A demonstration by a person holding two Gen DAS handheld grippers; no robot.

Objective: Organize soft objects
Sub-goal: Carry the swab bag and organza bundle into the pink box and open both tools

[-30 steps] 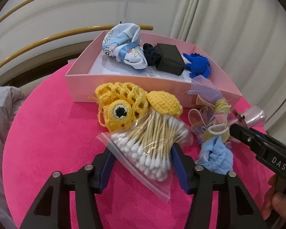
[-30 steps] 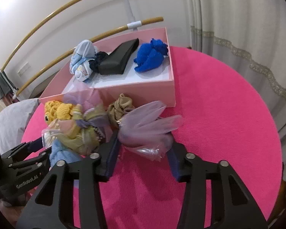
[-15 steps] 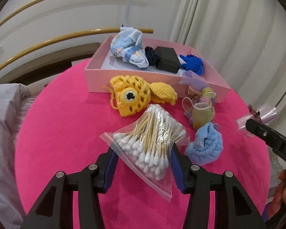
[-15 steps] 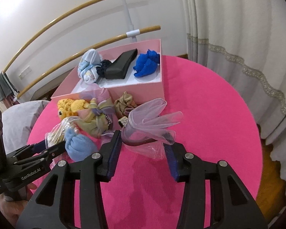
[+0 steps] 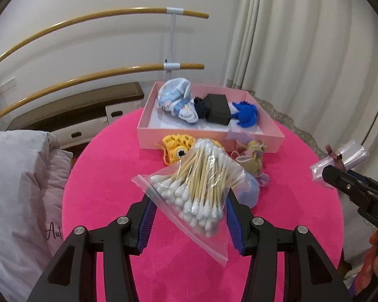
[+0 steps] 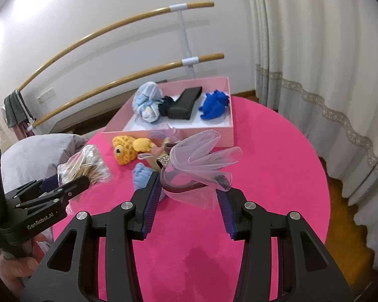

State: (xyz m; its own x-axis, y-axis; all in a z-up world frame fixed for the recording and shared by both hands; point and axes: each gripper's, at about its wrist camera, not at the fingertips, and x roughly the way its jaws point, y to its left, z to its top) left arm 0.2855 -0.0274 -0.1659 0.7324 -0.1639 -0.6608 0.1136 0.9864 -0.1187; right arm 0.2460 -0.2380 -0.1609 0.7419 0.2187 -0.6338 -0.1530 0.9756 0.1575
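My left gripper (image 5: 191,198) is shut on a clear zip bag of cotton swabs (image 5: 196,186), held above the pink table (image 5: 108,176). My right gripper (image 6: 189,186) is shut on a clear bag with a pale pink tulle bow (image 6: 201,161), also lifted. Beyond them stands a pink box (image 5: 151,138) with a light-blue patterned cloth (image 5: 176,100), a black block (image 5: 218,108) and a blue crochet piece (image 5: 247,114). In front of the box lie a yellow crochet fish (image 6: 126,148), a light-blue knitted piece (image 6: 141,176) and beige scrunchies (image 5: 252,156).
A grey padded cushion (image 5: 17,188) presses against the table's left edge. Two wooden rails (image 5: 100,73) run along the wall behind the box, and curtains (image 6: 315,75) hang at the right. The table's right half (image 6: 277,163) is bare pink cloth.
Both grippers have risen and pulled back from the box, each carrying its bag. The yellow fish, blue knit and scrunchies stay on the table, now farther below.
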